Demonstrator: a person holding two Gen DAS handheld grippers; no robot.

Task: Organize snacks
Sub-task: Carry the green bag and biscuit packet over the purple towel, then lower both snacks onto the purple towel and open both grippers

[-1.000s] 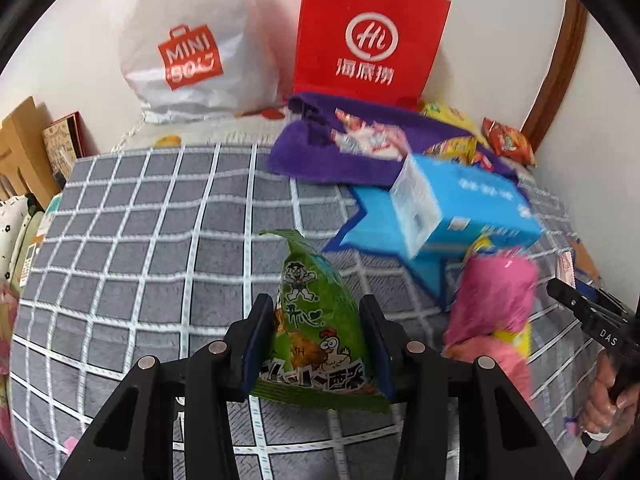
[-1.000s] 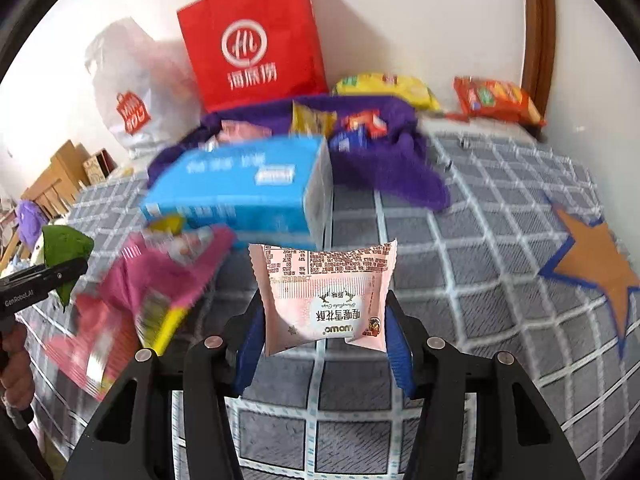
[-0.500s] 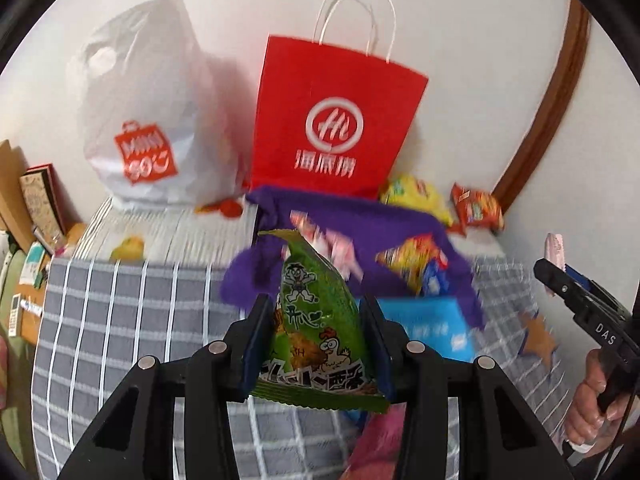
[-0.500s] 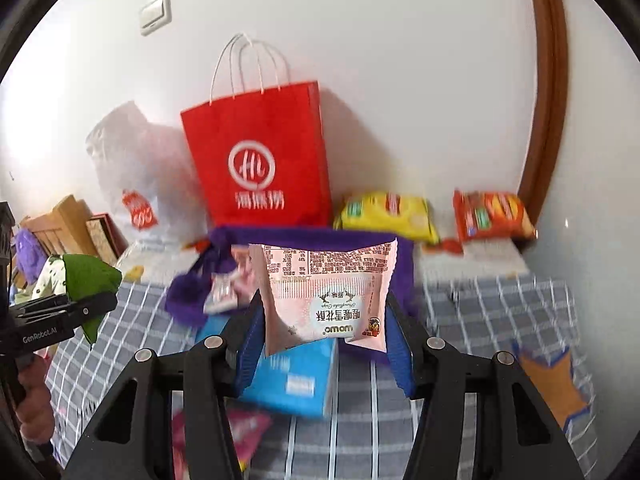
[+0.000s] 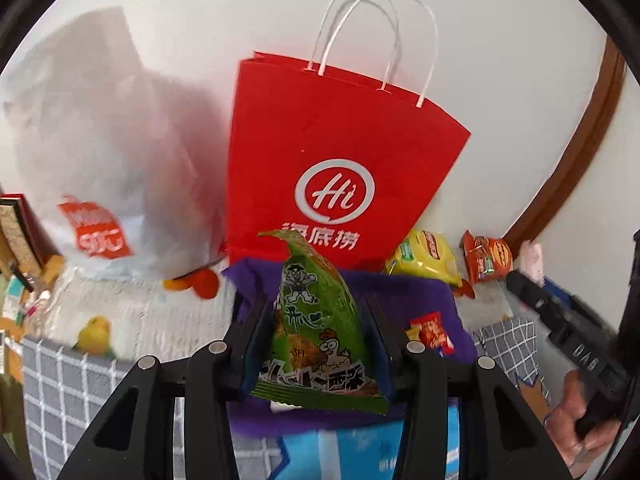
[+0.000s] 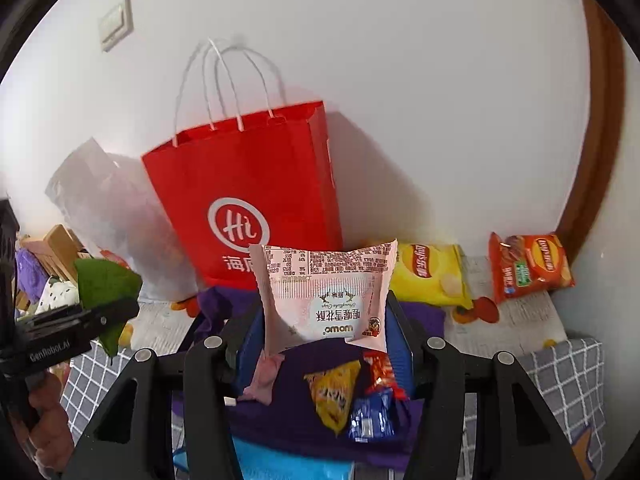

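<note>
The left hand-held gripper pinches a green triangular snack packet between its blue pads, the packet standing point-up above a blue box and a purple cloth. The right hand-held gripper pinches a pink pastry packet, its print upside down, over the same purple cloth, where a yellow snack packet, a small red packet and a small blue packet lie touching one another. The cloth lies on a grey checked bed cover. Taking the red paper bag as landmark: it stands upright against the white wall just behind the purple cloth, its white handles up. To its left leans a white plastic bag. To its right, at the wall, lie a yellow crisp bag and, farther right, an orange crisp bag, close together.
</note>
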